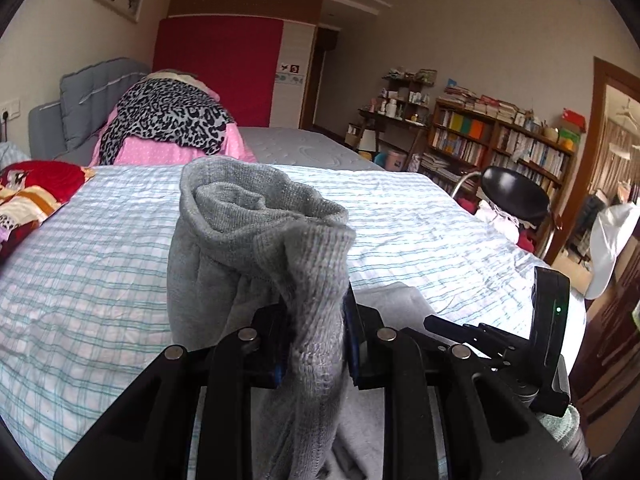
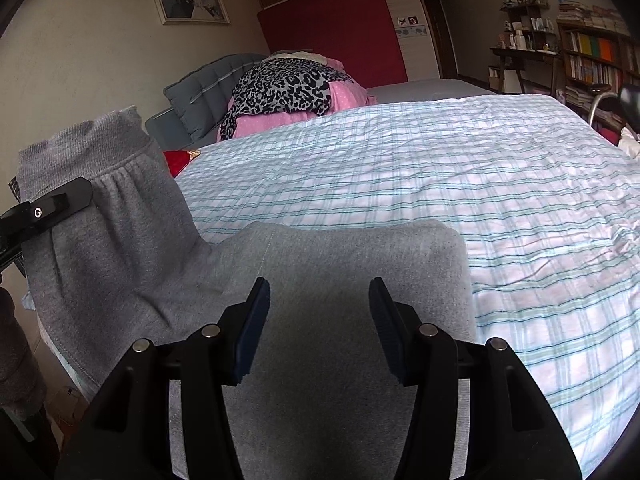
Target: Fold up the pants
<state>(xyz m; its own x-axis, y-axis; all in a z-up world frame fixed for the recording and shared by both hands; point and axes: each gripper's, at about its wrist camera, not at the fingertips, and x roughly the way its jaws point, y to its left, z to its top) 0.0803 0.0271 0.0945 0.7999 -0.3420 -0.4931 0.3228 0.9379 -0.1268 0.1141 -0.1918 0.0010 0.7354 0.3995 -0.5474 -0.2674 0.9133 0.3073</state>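
Grey knit pants (image 2: 320, 280) folded on near bed (image 2: 480, 184); left gripper (image 1: 316, 344) clamped on bunched waistband, right gripper (image 2: 318, 328) jaws apart w/ nothing between.

- Your pants (image 2: 320, 280) lie on the near edge of the bed (image 2: 480, 184), one end lifted at your left.
- Your left hand-held gripper (image 1: 316, 344) pinches that raised end.
- Your right hand-held gripper (image 2: 319, 328) hovers over the flat part.
- A clothes pile (image 2: 288, 92) sits behind, a bookshelf (image 1: 500, 144) far right.
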